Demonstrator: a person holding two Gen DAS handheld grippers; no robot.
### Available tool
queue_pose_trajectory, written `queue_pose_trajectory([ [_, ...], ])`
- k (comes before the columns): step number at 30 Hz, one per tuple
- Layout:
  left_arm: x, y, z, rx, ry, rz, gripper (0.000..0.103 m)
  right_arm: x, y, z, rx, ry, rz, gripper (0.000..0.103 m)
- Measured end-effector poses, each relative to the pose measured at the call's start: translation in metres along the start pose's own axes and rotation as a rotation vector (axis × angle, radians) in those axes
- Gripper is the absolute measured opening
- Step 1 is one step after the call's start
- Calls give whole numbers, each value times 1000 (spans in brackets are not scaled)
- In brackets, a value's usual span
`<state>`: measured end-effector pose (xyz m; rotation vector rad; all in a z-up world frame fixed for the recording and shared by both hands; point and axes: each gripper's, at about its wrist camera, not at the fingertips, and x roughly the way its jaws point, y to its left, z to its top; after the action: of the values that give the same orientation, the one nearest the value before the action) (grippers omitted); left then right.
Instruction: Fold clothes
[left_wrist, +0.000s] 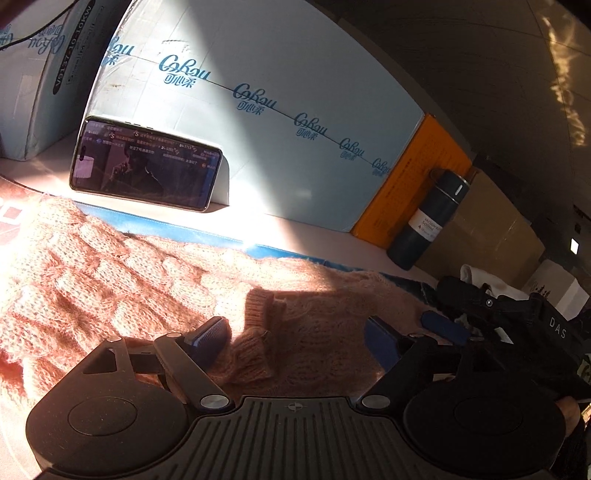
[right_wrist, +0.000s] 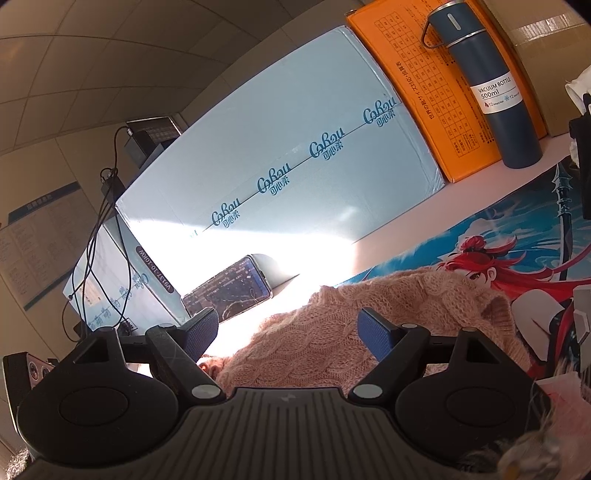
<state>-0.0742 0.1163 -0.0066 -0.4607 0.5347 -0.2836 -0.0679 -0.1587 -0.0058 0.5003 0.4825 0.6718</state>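
Observation:
A pink cable-knit sweater (left_wrist: 122, 284) lies spread on the printed desk mat (left_wrist: 159, 227), partly in bright sun. My left gripper (left_wrist: 295, 339) is open and hovers low over the sweater, with a ribbed cuff (left_wrist: 255, 354) between its blue pads and not pinched. The right gripper's black body (left_wrist: 517, 325) shows at the right edge of the left wrist view. In the right wrist view the sweater (right_wrist: 369, 317) is bunched below my right gripper (right_wrist: 288, 334), which is open with the knit between its pads.
A phone (left_wrist: 144, 166) leans against a light blue carton (left_wrist: 266, 110). An orange box (right_wrist: 443, 96) and a dark blue vacuum bottle (right_wrist: 491, 85) stand behind the mat (right_wrist: 480, 251). Cables (right_wrist: 107, 206) hang at the left. A brown carton (left_wrist: 487, 229) stands at the right.

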Motion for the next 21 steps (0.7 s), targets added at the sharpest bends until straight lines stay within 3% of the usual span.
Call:
queue_pose_trajectory([
  [2,-15,2,4,-33,-54,-9,84,0,0,0,1,-1,2,82],
  [5,-49,11,10,-65,-216,29,85,-1,0,0,0,-3,5,82],
  [9,-86,39,10,-190,-377,283,93,-2,2,0,-5,-2,15,82],
  [12,-95,66,9,-279,-349,403,93,-1,4,-1,-14,2,18,82],
  [15,-88,79,5,-319,-290,379,93,0,4,-2,-18,6,18,82],
  [18,-66,79,-1,-297,-230,355,93,0,4,-2,-16,6,12,82],
  [21,-48,64,-4,-179,-194,392,89,0,3,-3,-12,3,11,82],
])
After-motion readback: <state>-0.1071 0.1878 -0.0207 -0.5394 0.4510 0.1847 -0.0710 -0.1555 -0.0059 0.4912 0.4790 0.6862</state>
